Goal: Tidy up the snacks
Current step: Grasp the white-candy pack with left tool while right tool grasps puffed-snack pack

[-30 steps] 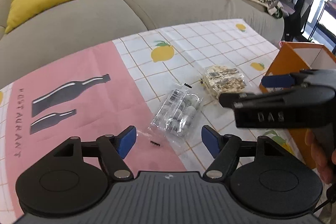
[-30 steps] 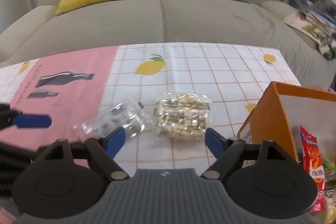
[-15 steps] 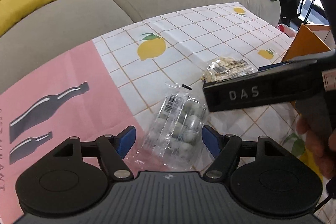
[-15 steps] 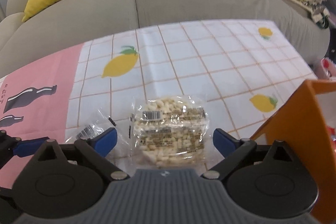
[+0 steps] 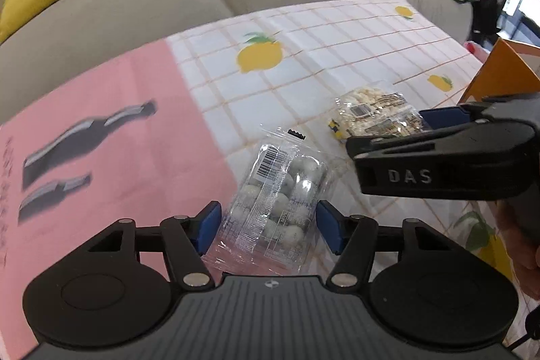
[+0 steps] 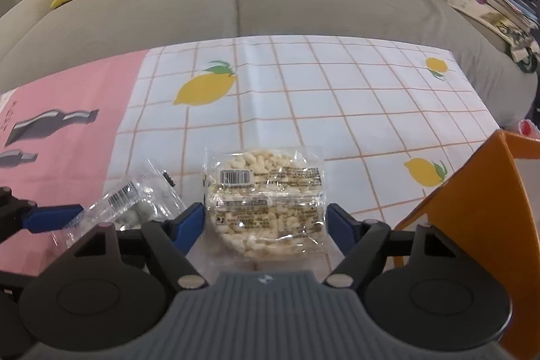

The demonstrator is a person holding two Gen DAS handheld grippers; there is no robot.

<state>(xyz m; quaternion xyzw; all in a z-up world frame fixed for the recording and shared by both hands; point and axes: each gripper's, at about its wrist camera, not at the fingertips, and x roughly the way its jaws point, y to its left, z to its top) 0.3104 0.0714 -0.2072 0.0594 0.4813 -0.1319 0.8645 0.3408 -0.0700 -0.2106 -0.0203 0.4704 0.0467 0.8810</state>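
Left of the orange box [image 6: 472, 218], your left hand-held gripper [image 5: 268, 225] straddles the clear packet of pale round sweets [image 5: 280, 198]; its jaws are closing, the blue pads just beside the wrapper on either side and seemingly not pressing it yet. Nearer the box, your right hand-held gripper [image 6: 265, 226] brackets the packet of puffed rice [image 6: 266, 201] the same way, jaws also closing and apparently still short of a pinch. Both packets lie flat on the tabletop [image 6: 337, 97], so you come at them from above and squeeze their long sides. The box stands open just right of the rice packet, probably where both snacks go. You have two loose packets, two grippers and one box in view.
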